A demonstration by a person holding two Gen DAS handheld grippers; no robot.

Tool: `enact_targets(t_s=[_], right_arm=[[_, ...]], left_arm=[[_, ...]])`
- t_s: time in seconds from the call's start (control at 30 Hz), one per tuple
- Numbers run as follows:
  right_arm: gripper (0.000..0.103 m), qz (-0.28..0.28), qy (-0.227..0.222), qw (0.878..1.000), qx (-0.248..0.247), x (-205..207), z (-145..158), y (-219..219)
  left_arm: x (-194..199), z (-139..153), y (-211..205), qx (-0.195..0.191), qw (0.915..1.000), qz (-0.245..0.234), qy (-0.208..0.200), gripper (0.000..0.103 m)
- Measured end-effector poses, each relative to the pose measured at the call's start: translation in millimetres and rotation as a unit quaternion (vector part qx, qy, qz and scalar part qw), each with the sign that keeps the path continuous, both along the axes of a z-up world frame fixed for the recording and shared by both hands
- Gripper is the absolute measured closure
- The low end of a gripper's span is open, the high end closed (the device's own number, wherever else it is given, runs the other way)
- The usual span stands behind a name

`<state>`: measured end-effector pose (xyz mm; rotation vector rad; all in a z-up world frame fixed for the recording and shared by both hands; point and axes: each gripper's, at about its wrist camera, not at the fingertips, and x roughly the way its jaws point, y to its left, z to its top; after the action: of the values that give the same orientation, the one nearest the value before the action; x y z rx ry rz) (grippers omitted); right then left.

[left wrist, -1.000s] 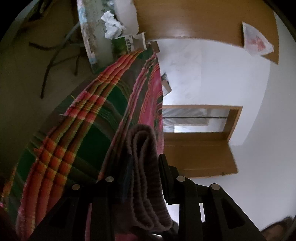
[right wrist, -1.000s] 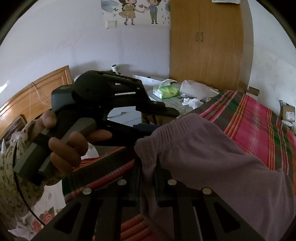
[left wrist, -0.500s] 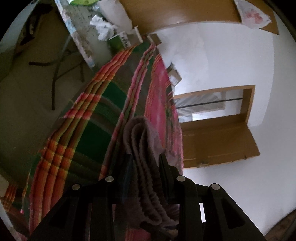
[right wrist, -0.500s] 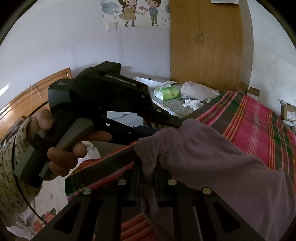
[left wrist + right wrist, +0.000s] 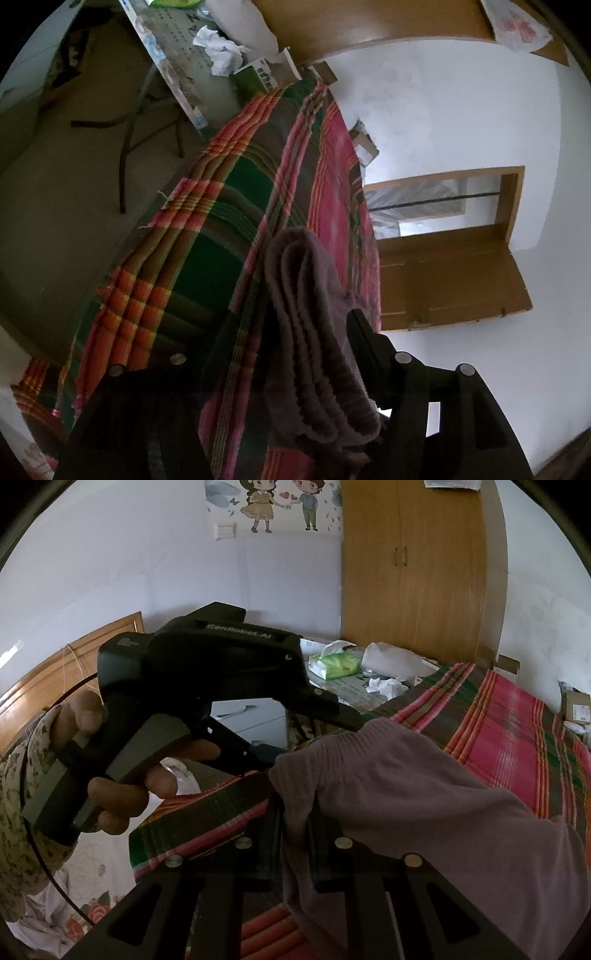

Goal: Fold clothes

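Mauve ribbed knit garment [image 5: 314, 332] is hanging bunched in thick folds between the fingers of the left tool [image 5: 295, 369], whose jaws are now standing visibly wider apart than half a second ago, when they were pinching the cloth tightly. The left tool is opening, so the fabric is resting loosely against its right finger rather than being gripped. That suggests one corner is being let go above the red and green plaid bedspread [image 5: 207, 236], probably to lay down a fold. Meanwhile the right tool [image 5: 295, 830] is staying clamped on the same garment's ribbed edge [image 5: 406, 812], holding it just above the near left part of the bed, with the person's left hand [image 5: 110, 775] squeezing the other handle just to its left.
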<state>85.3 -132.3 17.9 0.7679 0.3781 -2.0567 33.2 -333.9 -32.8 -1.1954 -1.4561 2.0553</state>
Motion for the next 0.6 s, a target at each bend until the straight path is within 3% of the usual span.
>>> enact_targets(t_s=[0.3, 0.43, 0.6], right_arm=[[0.09, 0.004, 0.005, 1.0, -0.002, -2, 0, -1], [0.09, 0.007, 0.01, 1.0, -0.018, -2, 4, 2], [0.09, 0.014, 0.013, 0.999, -0.026, -4, 4, 3]], left_arm=[[-8, 6, 5, -0.018, 0.9997, -0.01, -0.011, 0.04], [-13, 9, 8, 0.002, 0.9997, -0.026, -0.003, 0.04], [-21, 14, 22, -0.004, 0.9988, -0.049, 0.002, 0.04]])
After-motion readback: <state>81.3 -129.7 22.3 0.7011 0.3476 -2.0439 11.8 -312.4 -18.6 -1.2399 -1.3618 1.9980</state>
